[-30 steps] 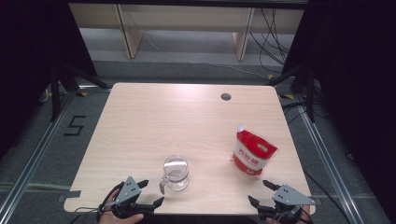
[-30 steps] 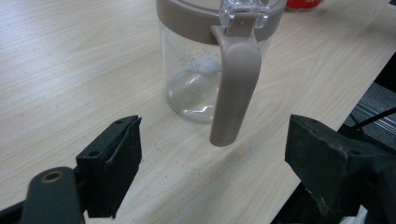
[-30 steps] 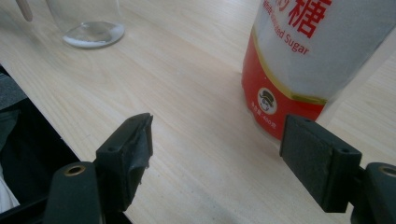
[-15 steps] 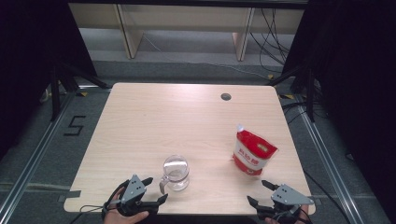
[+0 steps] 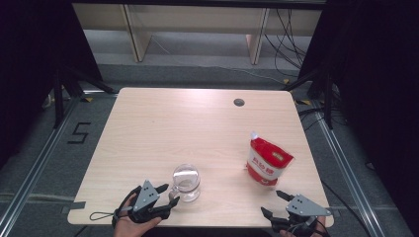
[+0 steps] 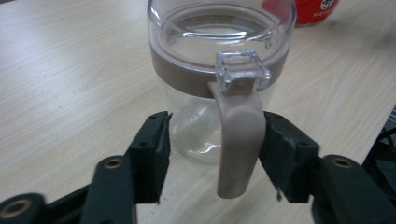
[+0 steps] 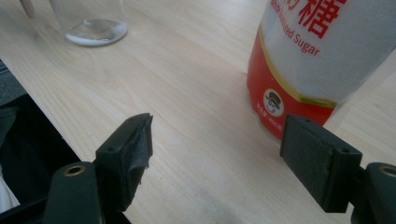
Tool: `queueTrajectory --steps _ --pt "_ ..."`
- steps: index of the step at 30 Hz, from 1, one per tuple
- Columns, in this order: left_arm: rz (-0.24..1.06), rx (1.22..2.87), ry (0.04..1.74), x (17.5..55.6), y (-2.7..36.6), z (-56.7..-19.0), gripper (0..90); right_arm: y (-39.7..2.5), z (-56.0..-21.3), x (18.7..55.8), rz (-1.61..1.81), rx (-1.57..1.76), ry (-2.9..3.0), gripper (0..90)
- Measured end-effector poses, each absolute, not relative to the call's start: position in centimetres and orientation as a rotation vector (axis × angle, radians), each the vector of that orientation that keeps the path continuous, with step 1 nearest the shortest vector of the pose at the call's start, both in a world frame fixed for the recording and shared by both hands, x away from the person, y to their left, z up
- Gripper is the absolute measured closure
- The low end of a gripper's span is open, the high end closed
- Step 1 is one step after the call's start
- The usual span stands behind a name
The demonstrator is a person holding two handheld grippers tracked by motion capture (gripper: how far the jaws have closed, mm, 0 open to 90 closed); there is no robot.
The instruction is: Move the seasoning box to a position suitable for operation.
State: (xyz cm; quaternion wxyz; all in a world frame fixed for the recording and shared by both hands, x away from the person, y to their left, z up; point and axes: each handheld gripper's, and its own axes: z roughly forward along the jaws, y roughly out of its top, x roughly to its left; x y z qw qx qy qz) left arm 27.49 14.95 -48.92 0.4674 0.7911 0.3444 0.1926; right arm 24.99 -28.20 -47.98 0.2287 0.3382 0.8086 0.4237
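- At the near edge of the wooden table: a lidded glass mug, upright, with its tan handle turned toward the left gripper.
- In the left gripper view: jaws apart, set to either side of the handle; right pad touching or nearly touching it, left pad well clear. Not yet clamped.
- Risk on closing: an off-centre grip, likely to push the handle sideways and twist or slide the mug on the smooth tabletop before both pads bite.
- Risk on lifting: a narrow, rounded handle between flat pads, so possible swinging or slipping of the glass body; doubtful seating of the clear lid, with its catch raised, if tilted.
- To the right, just ahead of the right gripper: a red-and-white bag of white sugar, upright, jaws wide apart and short of it.
- Risk there: a soft standing bag, easily toppled by a one-sided nudge near its base.
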Motion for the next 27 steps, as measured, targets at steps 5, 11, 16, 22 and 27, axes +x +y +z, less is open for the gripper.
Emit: queueTrajectory --steps 5,11,16,22,27 --pt "0.466 1.947 0.824 27.7 15.2 -48.9 48.2 -28.2 -47.9 24.9 1.155 0.931 2.223 26.1" --pt "0.485 1.955 0.824 27.7 15.5 -48.8 54.8 -28.2 -47.9 24.9 1.155 0.934 2.226 26.1" --pt "0.505 1.962 0.846 28.0 16.0 -48.8 58.2 -28.2 -47.9 24.9 1.156 0.93 2.223 26.1" --pt "0.523 1.972 0.879 28.7 16.6 -48.9 62.2 -28.1 -47.9 24.9 1.159 0.945 2.232 26.1" --pt "0.528 1.999 0.854 28.7 16.4 -49.1 72.4 -28.1 -47.9 24.7 1.165 0.964 2.223 26.1"
